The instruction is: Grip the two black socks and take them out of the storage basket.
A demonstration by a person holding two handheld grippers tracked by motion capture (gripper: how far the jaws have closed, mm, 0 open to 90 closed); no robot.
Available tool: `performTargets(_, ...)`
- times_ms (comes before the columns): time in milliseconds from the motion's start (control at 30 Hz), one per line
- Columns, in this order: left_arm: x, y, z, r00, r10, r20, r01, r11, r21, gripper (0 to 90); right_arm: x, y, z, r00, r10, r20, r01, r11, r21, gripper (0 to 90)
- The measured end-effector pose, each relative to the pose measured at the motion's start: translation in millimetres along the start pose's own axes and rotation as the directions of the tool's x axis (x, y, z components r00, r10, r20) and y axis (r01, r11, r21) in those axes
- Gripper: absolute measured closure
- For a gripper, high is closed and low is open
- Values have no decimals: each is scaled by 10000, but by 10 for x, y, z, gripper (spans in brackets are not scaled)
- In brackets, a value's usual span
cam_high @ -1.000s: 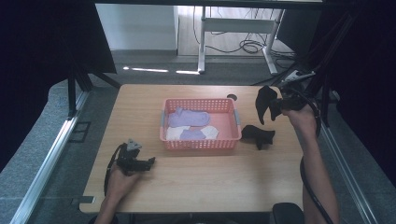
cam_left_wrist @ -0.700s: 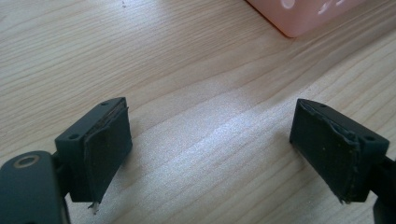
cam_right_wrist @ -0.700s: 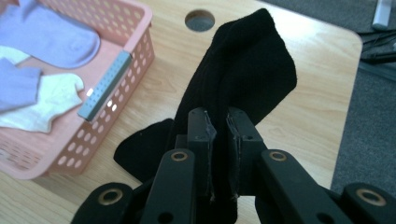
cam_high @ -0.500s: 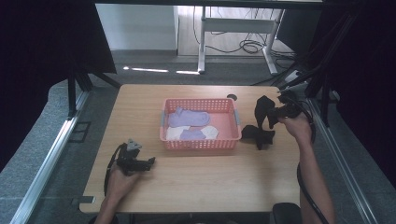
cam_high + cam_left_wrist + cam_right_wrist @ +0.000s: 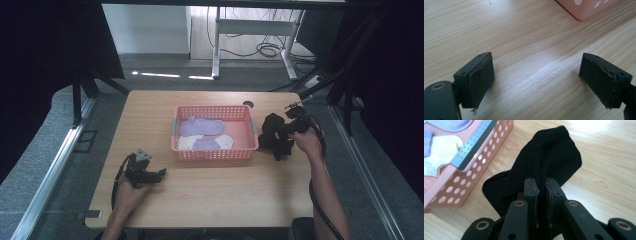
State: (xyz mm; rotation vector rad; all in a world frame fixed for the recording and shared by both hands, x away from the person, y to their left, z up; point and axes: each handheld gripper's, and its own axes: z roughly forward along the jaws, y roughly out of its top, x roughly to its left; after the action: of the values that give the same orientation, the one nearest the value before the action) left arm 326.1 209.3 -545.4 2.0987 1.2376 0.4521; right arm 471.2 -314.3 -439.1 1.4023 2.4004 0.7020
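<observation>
Between the clenched jaws of the right gripper (image 5: pixel 541 185) hangs a black sock (image 5: pixel 549 157), pinched at a fold, its loose end drooping ahead of the jaws onto a second black sock (image 5: pixel 492 192) that lies on the table (image 5: pixel 210 195) just below and to their left. Further left of those jaws stands the pink basket (image 5: pixel 215 154), close beside but apart from the black pair. Inside it I count three socks: two purple (image 5: pixel 202 126) and one white (image 5: pixel 187 142). So the light socks look sorted already, while both black ones remain outside; the job seems a little past halfway, with pairing or placing the black socks left. Well apart, the left gripper (image 5: pixel 536 80) rests on bare wood, jaws spread wide with nothing between them.
</observation>
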Motion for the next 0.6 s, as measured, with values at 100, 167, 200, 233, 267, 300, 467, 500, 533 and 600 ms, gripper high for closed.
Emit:
performTargets(100,0,0,0,10000,-2,-1,2,10000,-5,124,21,-28,84,10000,-19,-15,20,9999,132,808)
performTargets(167,0,0,0,10000,-1,-6,1,10000,4,124,34,-48,139,10000,-75,16,74,9996,256,806)
performTargets(200,0,0,0,10000,-2,-4,2,10000,0,124,39,-57,165,10000,-74,29,73,9995,307,805)
performTargets(233,0,0,0,10000,0,-4,0,10000,-7,124,42,-68,191,10000,-75,25,74,9994,349,804)
performTargets(267,0,0,1,10000,2,-5,-2,10000,-10,124,41,-80,216,10000,-78,22,77,9992,396,802)
performTargets(300,0,0,1,10000,4,-4,-4,10000,-11,124,40,-91,243,10000,-80,10,79,9989,468,800)
performTargets(467,1,0,1,10000,19,-4,-19,10000,-11,124,36,-161,378,10000,50,-73,-43,9961,880,783)
performTargets(500,1,0,1,10000,19,-4,-19,10000,-11,124,36,-161,378,10000,50,-73,-43,9961,880,783)
performTargets(533,1,0,1,10000,18,-3,-18,10000,-11,125,29,-189,421,9998,124,-151,-109,9954,948,773)
performTargets(600,2,0,0,10000,15,2,-15,10000,-13,124,27,-197,433,9997,183,-162,-167,9955,928,761)
